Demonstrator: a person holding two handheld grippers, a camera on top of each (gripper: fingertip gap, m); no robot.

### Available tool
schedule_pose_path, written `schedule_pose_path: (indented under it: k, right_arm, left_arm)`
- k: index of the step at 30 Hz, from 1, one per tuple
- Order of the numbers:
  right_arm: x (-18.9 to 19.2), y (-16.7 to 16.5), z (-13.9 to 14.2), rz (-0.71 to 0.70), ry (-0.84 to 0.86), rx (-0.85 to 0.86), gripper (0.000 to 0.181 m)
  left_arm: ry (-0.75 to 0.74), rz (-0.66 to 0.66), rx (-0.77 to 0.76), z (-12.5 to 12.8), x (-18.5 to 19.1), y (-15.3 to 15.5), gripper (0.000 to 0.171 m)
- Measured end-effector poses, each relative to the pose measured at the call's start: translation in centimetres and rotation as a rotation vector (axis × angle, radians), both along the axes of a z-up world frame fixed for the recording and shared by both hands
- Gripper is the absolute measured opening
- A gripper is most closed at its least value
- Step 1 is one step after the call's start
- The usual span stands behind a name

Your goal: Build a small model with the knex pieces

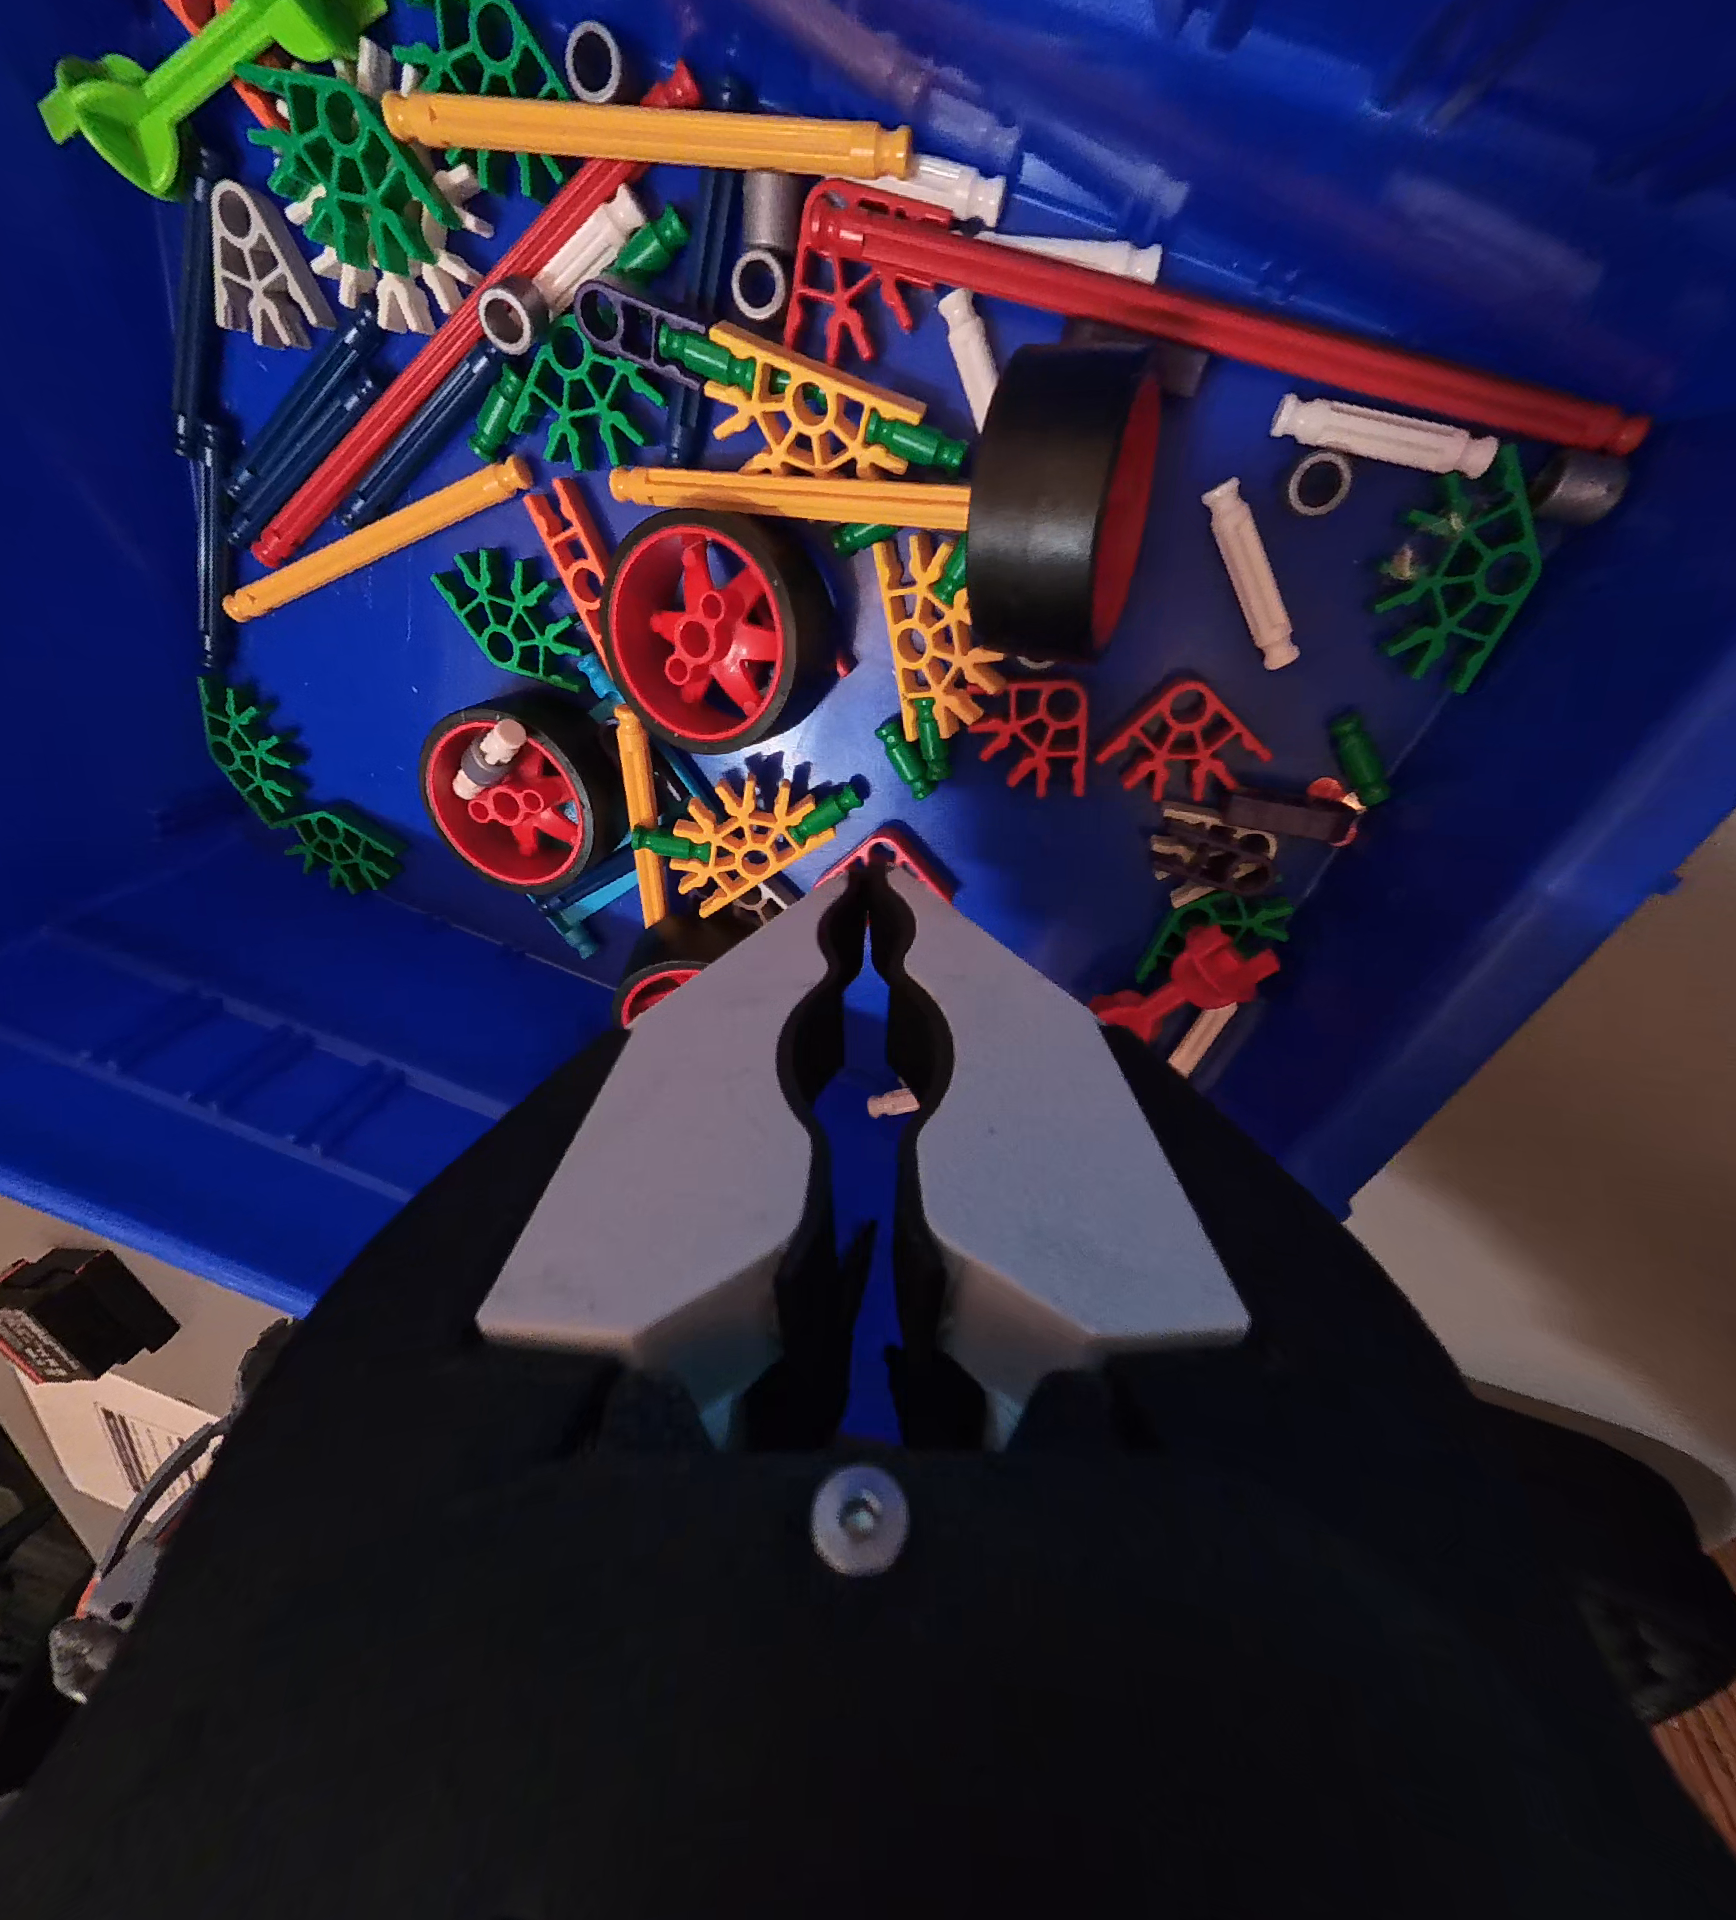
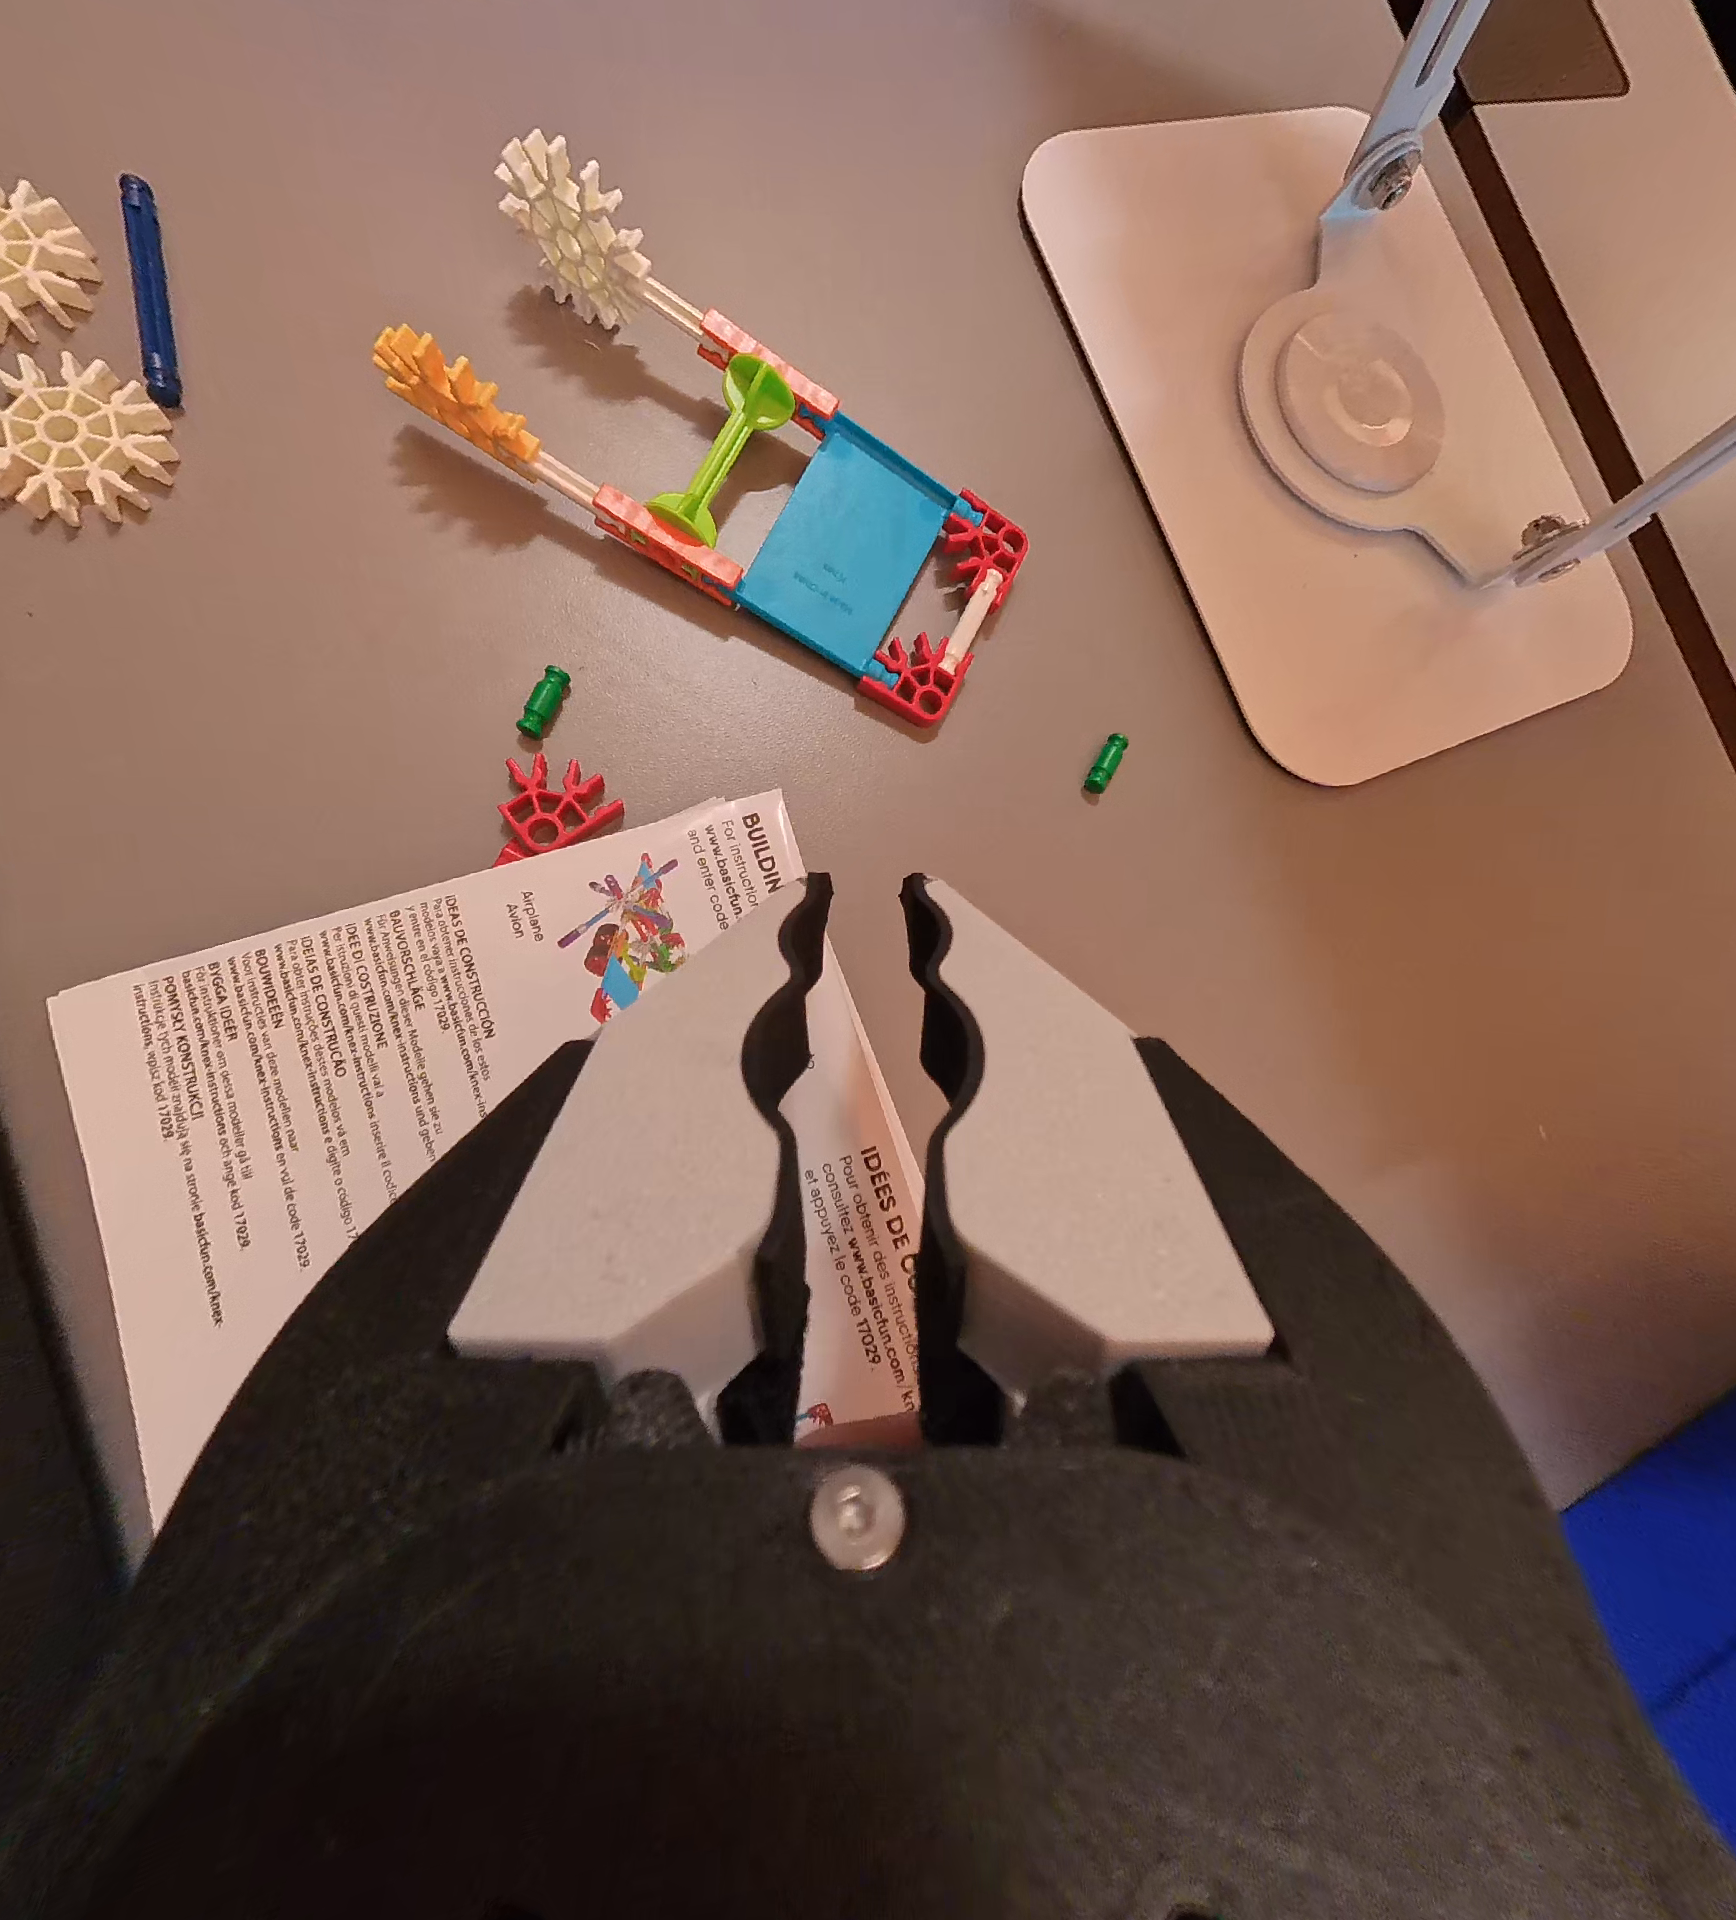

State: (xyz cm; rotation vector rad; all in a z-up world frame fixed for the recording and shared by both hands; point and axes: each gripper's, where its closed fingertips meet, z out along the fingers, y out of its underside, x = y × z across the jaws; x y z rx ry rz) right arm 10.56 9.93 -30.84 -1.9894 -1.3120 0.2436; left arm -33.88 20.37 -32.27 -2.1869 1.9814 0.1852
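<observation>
Below, left gripper [image 1: 866, 883] fingers nearly closed over blue bin [image 1: 64, 727] holding wheels [image 1: 703, 629], rods; right gripper [image 2: 864, 883] fingers narrowly apart, empty.

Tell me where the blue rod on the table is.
In the right wrist view, the blue rod lies at the upper left of the grey table, just right of the two white snowflake connectors.

In the left wrist view, a bin [image 1: 64, 831] is holding a heap of rods, connectors and wheels, with two wheels [image 1: 708, 634] lying side by side left of a third wheel [image 1: 1056, 509] standing on edge. In the right wrist view, a leaflet [image 2: 272, 1091] is lying on the counter [image 2: 1207, 987], with a small assembly [image 2: 781, 499] sitting beyond it and a stand base [image 2: 1207, 312] sitting to the right. Two round connectors [image 2: 64, 436] are lying far left.
</observation>
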Motion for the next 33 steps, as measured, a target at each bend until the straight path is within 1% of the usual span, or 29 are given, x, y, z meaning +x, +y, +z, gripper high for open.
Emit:
schedule_pose_path:
  k: [13,26,33]
  right_arm:
    - [-0.1,-0.1,-0.1,0.005,0.000,0.000,0.013]
    - [-0.1,-0.1,0.2,0.007,0.006,0.008,0.014]
    - [-0.1,-0.1,0.2,0.006,0.006,0.008,0.014]
  left_arm:
    - [0.018,-0.011,-0.022,-0.4,-0.1,-1.3,0.000]
    - [0.027,-0.014,-0.035,-0.7,-0.1,-1.8,0.000]
    - [0.021,-0.011,-0.032,-0.5,-0.2,-1.8,0.000]
